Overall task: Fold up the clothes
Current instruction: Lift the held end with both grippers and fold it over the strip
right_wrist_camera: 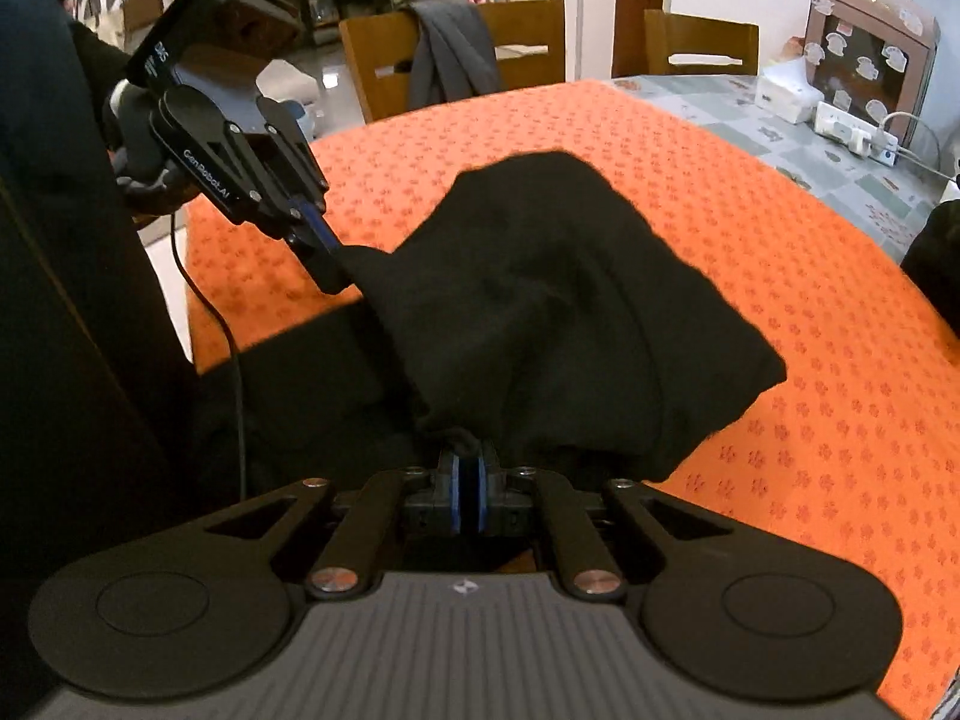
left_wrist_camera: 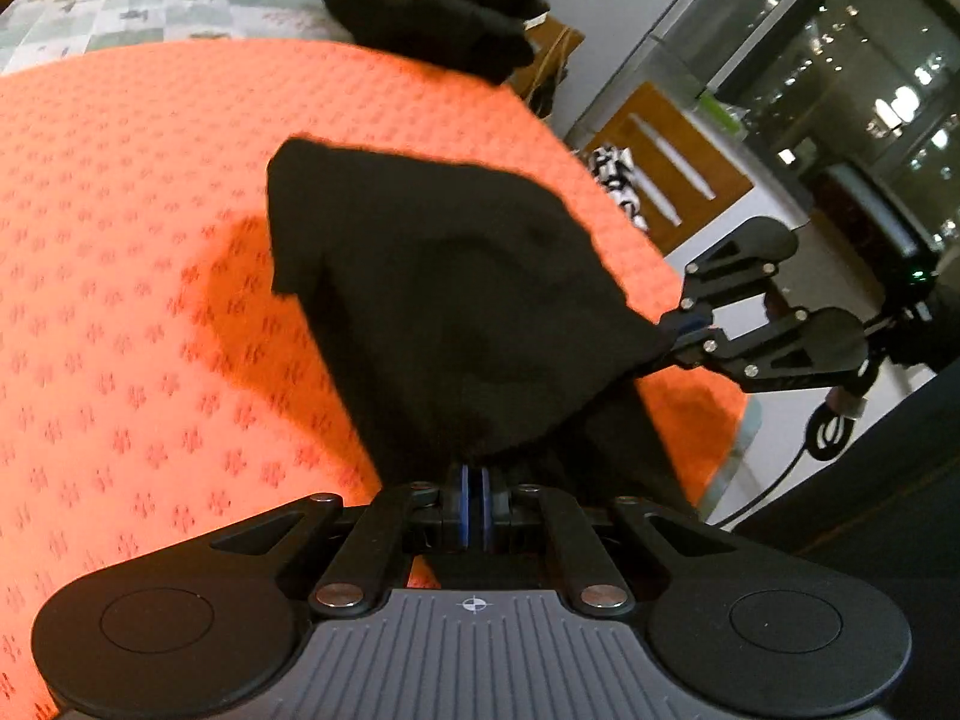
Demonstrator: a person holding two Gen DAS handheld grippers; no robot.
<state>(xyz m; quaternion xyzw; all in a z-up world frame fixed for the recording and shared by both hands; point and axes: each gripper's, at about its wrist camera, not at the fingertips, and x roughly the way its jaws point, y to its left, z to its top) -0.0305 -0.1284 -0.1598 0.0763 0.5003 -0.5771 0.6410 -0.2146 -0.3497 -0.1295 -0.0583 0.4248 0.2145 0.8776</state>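
Now both grippers are pinching the same black garment [left_wrist_camera: 444, 300]. Close in, the left gripper [left_wrist_camera: 473, 480] is clamping its blue pads on a bunched edge of the cloth, with its jaws nearly together. Off to the right in that view, the right gripper [left_wrist_camera: 678, 333] is nipping another corner of the same edge; in its own view the right gripper [right_wrist_camera: 468, 474] is likewise closing on a gathered tuft, jaws almost touching, and the left gripper [right_wrist_camera: 327, 252] is showing at the left with the fabric running into its tip.

Between the two grips the garment is hanging as a slack, humped sheet, its far part draping down onto the orange patterned cloth [left_wrist_camera: 150, 240] that is covering the desk. Whether the far hem is lying flat or doubled under cannot be told, since the black fabric is hiding its own creases.

Farther out, a pile of dark clothes [left_wrist_camera: 444, 6] is sitting at the far edge of the desk, and a wooden chair with a grey garment [right_wrist_camera: 453, 54] is standing beyond it.

Judging from this, the risk is an uneven fold: the grips are taking only small tufts, so the cloth could be slipping out, and the slack middle could be wrinkling or landing skewed if the two hands are not travelling together.
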